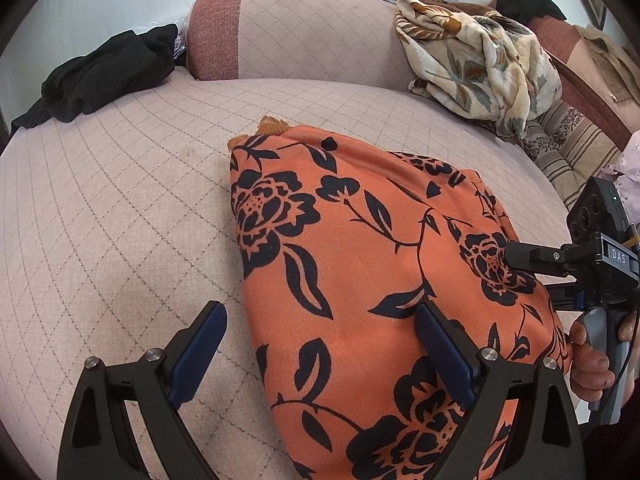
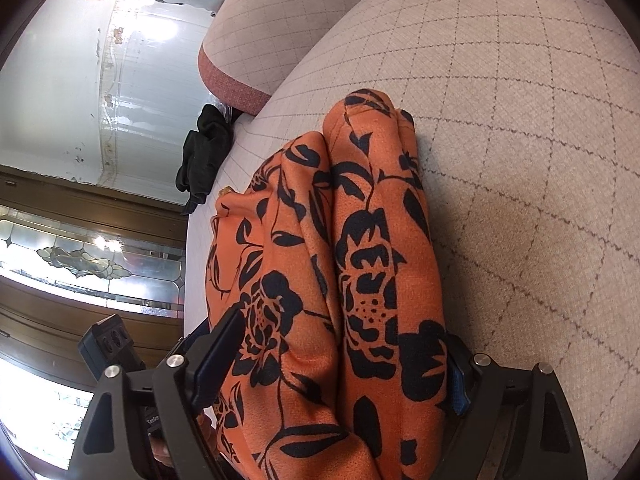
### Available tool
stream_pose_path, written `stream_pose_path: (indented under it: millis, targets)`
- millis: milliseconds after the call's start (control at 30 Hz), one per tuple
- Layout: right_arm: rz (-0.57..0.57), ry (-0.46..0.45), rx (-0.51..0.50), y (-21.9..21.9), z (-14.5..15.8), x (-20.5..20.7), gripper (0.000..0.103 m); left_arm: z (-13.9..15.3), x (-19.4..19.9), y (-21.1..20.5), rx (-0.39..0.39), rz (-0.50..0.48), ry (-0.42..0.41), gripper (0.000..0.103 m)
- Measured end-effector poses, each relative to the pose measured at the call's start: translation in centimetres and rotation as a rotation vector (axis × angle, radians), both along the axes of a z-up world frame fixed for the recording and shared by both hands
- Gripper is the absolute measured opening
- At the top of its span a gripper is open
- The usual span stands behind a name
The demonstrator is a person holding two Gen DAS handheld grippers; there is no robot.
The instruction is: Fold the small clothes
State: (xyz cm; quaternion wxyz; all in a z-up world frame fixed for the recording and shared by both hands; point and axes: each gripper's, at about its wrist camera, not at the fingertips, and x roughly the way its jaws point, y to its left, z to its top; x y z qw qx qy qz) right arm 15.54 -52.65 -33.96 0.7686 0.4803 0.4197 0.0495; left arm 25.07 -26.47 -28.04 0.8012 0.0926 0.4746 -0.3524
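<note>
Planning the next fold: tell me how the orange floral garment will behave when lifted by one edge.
The orange floral garment will probably droop: its soft rolls hold no stiff crease. The layers may slide apart, since nothing visibly pins them. It looks light, barely denting the quilted cushion.

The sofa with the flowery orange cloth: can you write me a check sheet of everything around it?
Surface: quilted pinkish sofa seat, with a backrest cushion behind.
Job's things: orange floral garment, folded into a bundle on the seat.
Clutter: black cloth at the seat's far left; cream leaf-print cloth and striped fabric at the right.
Tongs: left tongs open, one finger over the garment, one over the seat; right tongs wide, straddling the bundle, grip unclear.
Cables: a thin cable by the right handle.
Surroundings: white wall, wooden door with patterned glass.
</note>
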Motion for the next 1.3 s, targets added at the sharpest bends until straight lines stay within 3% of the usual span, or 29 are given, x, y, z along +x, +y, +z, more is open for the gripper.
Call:
stream_pose_path:
  millis: [400,500,567,767,933,1033,1300]
  targets:
    - [0.007,-0.001,-0.013,-0.2,0.0,-0.1,0.084,0.0,0.1,0.2,-0.024,-0.008,0.011,0.095]
    - [0.019,0.012,-0.048,0.4,0.1,0.1,0.067,0.2,-0.1,0.2,-0.061,-0.019,0.018,0.077]
    - [0.023,0.017,-0.061,1.0,0.3,0.4,0.057,0.4,-0.2,0.4,-0.069,-0.018,0.01,0.053]
    - [0.003,0.007,-0.164,2.6,2.9,0.8,0.048,1.4,0.2,2.0,-0.116,0.021,0.031,0.03]
    - [-0.031,-0.09,-0.174,4.1,5.9,-0.4,0.048,4.1,-0.8,4.4,-0.142,0.055,-0.011,0.027]
    - [-0.022,-0.145,-0.126,5.2,7.0,-0.8,0.048,6.1,-1.8,6.4,-0.137,0.089,-0.06,0.027]
    - [0.054,-0.162,0.009,9.5,6.9,1.3,0.048,7.9,-2.9,11.9,-0.085,0.191,-0.089,0.027]
